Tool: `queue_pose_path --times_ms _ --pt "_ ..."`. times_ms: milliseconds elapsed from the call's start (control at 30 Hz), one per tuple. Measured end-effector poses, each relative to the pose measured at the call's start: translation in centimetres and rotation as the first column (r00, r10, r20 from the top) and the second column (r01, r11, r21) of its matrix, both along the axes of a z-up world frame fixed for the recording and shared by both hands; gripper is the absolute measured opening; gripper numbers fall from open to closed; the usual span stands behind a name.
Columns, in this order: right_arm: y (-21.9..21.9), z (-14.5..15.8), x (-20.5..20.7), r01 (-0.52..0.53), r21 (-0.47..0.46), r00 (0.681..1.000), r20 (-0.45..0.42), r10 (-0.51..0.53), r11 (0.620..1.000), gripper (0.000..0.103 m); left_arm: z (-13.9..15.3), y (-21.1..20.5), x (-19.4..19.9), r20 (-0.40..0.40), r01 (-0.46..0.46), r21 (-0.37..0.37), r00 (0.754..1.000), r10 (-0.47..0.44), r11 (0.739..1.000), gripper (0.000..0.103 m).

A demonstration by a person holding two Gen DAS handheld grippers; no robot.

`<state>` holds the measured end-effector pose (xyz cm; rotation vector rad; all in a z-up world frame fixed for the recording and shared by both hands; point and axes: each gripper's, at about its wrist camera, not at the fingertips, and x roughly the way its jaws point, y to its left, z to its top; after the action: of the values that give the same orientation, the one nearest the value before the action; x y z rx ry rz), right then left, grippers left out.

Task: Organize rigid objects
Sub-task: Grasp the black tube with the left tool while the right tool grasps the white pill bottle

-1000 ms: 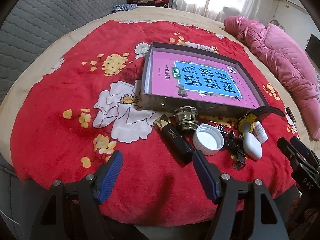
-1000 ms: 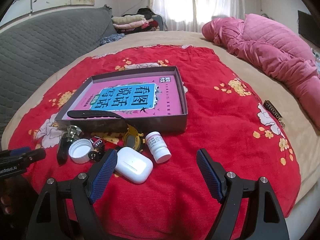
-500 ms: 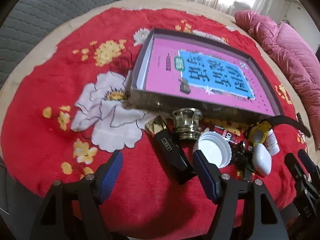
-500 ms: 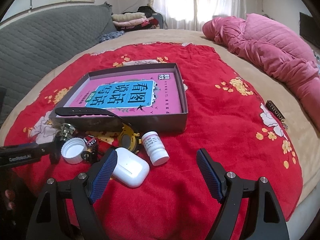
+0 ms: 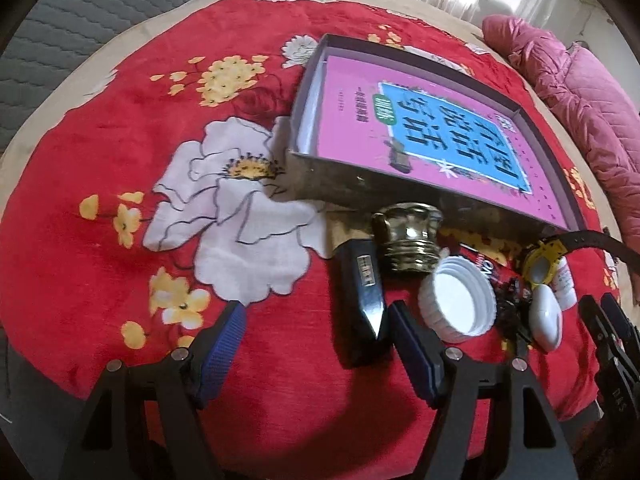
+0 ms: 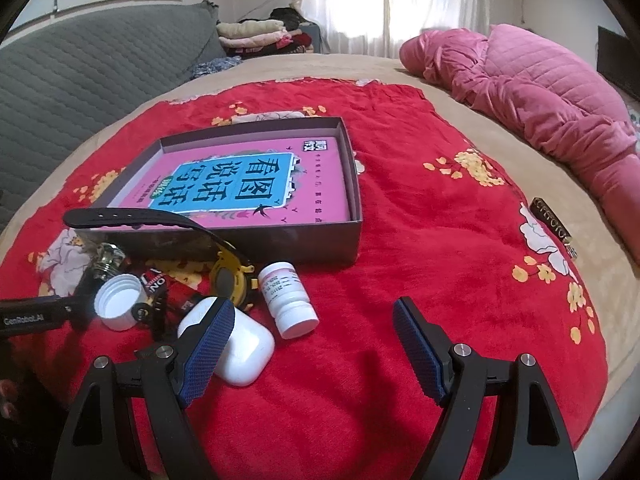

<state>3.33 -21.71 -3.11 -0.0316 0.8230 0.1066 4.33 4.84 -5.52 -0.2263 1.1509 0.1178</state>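
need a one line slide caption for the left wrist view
Open left gripper nears a black bar-shaped case beside a white plastic cap, below a grey cardboard box.

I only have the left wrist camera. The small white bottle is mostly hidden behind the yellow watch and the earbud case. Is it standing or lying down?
Observer: Lying on its side. The white bottle rests on the red blanket, cap end toward the right gripper.
Operator: Is that gripper open?
Observer: Yes, open and holding nothing. The earbud case sits right beside its left finger.
Operator: Anything lying away from the pile?
Observer: A dark bar with gold lettering lies alone at the blanket's right edge, toward the pink quilt.
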Motion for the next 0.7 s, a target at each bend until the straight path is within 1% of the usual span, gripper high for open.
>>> queue_pose_path --times_ms 133,300,433,567,633,700 --pt "-0.5 -0.3 0.5 0.014 0.005 1.000 0.002 -0.014 1.000 0.082 -0.2 0.1 0.4 0.003 0.013 0.010 1.000 -0.013 1.000 0.073" --pt "-0.7 -1.0 1.2 0.010 -0.025 1.000 -0.011 -0.010 1.000 0.082 -0.2 -0.2 0.6 0.021 0.040 0.040 0.999 -0.040 0.998 0.070" --pt "-0.5 -2.0 1.9 -0.027 -0.047 0.999 -0.044 0.025 0.999 0.082 -0.2 0.0 1.0 0.037 0.045 0.035 0.998 -0.046 0.998 0.068" --pt "-0.1 -2.3 2.0 -0.043 -0.065 0.999 -0.035 0.041 0.997 0.082 -0.1 0.4 1.2 0.054 0.047 0.022 0.997 -0.049 0.999 0.065" --pt "-0.1 -2.5 2.3 -0.048 -0.066 0.998 -0.034 0.046 0.997 0.082 -0.1 0.6 1.2 0.063 0.049 0.020 0.997 -0.050 0.999 0.061" --pt "-0.1 -2.7 2.5 -0.052 -0.067 0.998 -0.035 0.050 0.996 0.082 -0.1 0.8 1.3 0.068 0.048 0.003 0.997 -0.048 0.999 0.061"
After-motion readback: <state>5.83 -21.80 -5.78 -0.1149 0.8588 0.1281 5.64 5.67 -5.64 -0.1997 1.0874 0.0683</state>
